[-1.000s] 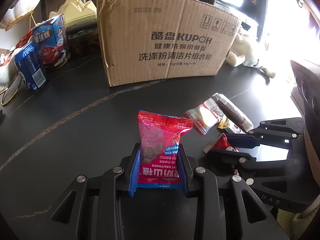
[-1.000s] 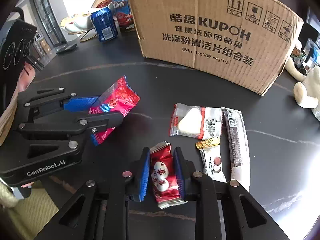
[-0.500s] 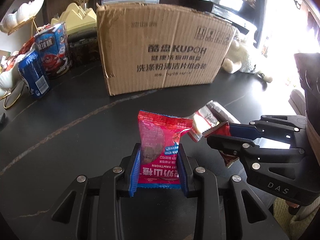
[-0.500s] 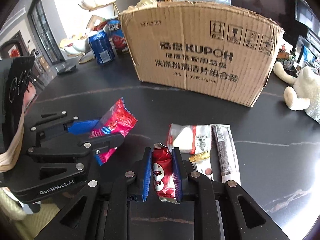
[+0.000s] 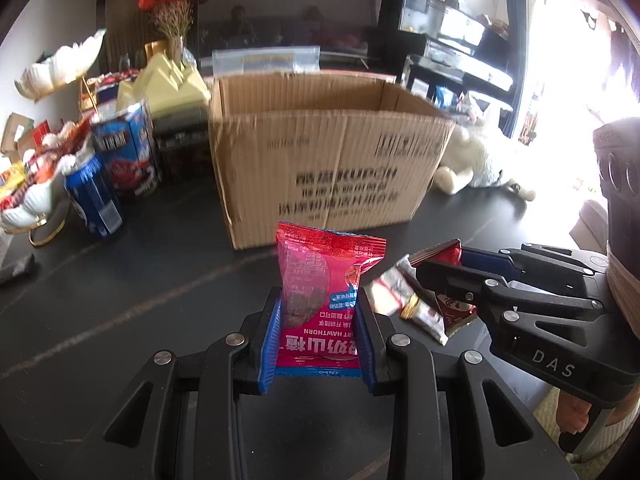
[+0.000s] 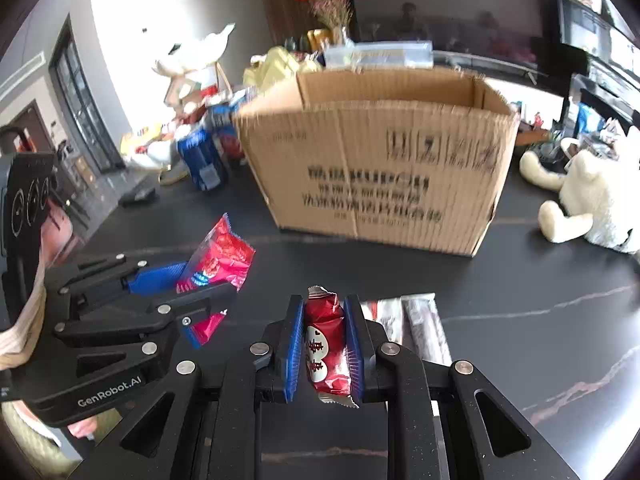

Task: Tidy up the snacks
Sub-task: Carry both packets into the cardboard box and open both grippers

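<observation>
- the pink hawthorn packet (image 5: pixel 320 300) stood upright between the blue pads (image 5: pixel 269 346) of the left tool (image 5: pixel 318 336), its top edge rising clear above the fingertips and its lower half pinched between them.
- the left tool was clamped on that packet, its jaws only narrowly apart, held off the dark bench (image 5: pixel 120 300).
- from the right wrist view the same packet (image 6: pixel 224 256) stuck out to the far right of the left tool (image 6: pixel 176 288), which sat at the left of that frame.
- the red candy packet (image 6: pixel 326 348) sat upright between the pads of the right tool (image 6: pixel 324 350), its crimped ends showing above and below them.
- the right tool was closed tight on the candy, jaws nearly together.
- in the left wrist view the right tool (image 5: pixel 448 268) reached in from the right, the red packet (image 5: pixel 452 256) in its tips.
- on the bench below the right tool lay a white snack pack (image 5: pixel 390 292) and a long dark bar (image 6: pixel 420 324), side by side.
- the open cardboard box (image 5: pixel 320 152) stood on the bench beyond both tools, well apart from them.
- a blue can (image 5: pixel 94 196) stood left of the box; a white plush toy (image 6: pixel 592 196) lay to its right.
</observation>
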Motion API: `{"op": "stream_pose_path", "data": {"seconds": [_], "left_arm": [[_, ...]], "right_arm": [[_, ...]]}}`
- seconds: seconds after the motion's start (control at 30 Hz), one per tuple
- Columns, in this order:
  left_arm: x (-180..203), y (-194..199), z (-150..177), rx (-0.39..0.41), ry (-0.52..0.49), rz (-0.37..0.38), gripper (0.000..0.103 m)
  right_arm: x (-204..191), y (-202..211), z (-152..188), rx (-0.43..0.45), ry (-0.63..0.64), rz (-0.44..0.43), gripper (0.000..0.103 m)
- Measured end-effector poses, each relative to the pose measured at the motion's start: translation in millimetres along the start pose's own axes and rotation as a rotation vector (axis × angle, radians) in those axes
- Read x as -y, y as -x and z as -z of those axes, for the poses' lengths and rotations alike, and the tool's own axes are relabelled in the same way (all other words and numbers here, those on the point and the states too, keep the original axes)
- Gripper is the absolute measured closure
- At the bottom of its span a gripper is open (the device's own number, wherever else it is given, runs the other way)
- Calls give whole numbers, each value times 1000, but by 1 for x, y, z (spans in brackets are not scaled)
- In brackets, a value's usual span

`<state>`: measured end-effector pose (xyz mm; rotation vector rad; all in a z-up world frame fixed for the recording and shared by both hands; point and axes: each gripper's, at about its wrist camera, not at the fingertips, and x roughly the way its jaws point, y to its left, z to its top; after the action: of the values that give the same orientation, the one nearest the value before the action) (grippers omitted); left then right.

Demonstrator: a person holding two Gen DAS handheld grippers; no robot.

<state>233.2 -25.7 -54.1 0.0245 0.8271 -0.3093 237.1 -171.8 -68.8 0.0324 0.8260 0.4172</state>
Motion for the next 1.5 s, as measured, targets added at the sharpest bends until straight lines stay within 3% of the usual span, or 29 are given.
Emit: {"op": "stream_pose_path", "data": {"seconds": [0.63,0.93,1.37,1.43,1.47,1.5], "left_arm": [[2,37,-83,132,-53,-63,70],[-9,22,-129,163,-37,-34,70],[-19,-30,-167,132,-42,-53,69],[-19,-37,-170,137,-48,-82,61],[-20,-38,-170,142,-51,-97,57],[-19,-38,-169,149,-58,-114,48]], "right_arm": [[4,42,-81,170,-9,63,81],[15,32,-126,191,3,97,81],[33,-3,-162,188,24,124,81],[37,-10,-165,185,20,122,81],[39,-13,-165,178,19,125,75],[42,-15,-164,170,10,136,63]]}}
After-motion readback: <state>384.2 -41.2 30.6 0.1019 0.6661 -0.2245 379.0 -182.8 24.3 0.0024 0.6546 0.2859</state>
